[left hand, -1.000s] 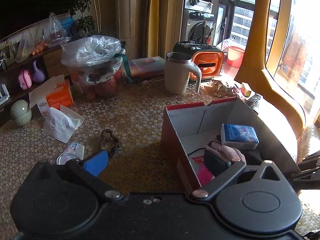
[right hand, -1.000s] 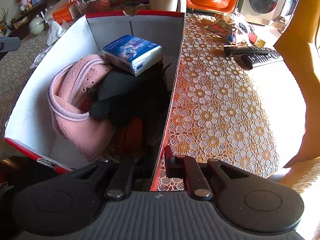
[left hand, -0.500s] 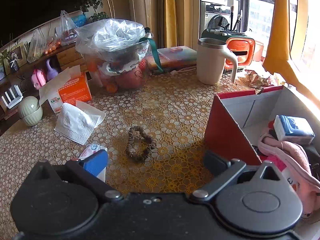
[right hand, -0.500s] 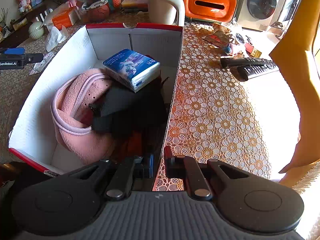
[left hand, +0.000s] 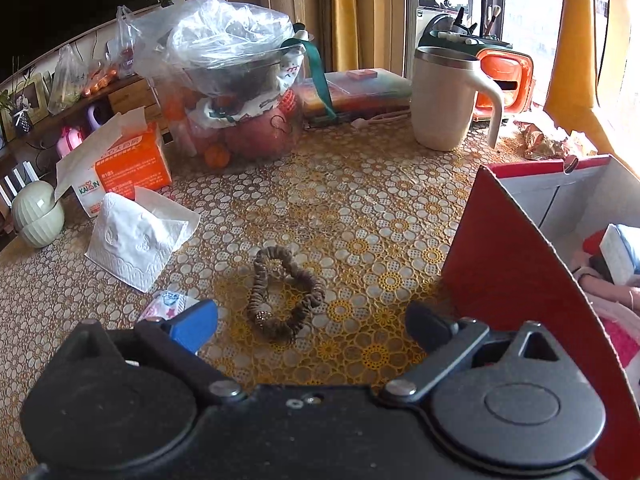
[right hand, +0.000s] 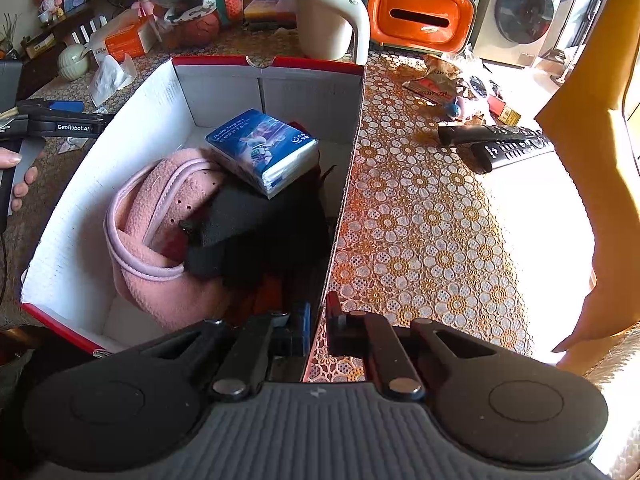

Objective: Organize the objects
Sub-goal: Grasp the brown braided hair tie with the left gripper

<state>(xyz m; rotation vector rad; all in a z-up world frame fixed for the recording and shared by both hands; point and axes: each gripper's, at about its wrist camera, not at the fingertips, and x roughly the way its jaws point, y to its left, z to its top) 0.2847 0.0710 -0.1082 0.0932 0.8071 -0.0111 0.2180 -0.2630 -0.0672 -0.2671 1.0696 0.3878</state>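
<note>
Left tongs (left hand: 312, 320): black housing, two round black discs at the base, silver pivot screws, one blue-tipped finger (left hand: 194, 322), one black. Side lettering reads "GenRobot.AI". Right tongs (right hand: 318, 320): grey ribbed housing between black discs, black linkage arms, silver rivets, blue pad on the left finger (right hand: 304, 320).

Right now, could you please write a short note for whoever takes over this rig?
Left gripper: open, empty, low over the table with the scrunchie lying between its fingers, untouched.
Right gripper: shut on the near right wall of the box, steadying it.
Already in the box: tissue pack, pink pouch, dark items under them.
Left on the table: scrunchie, small packet by the left finger, folded napkin, two remotes right of the box.
Likely next: close on the scrunchie and drop it into the box.
</note>
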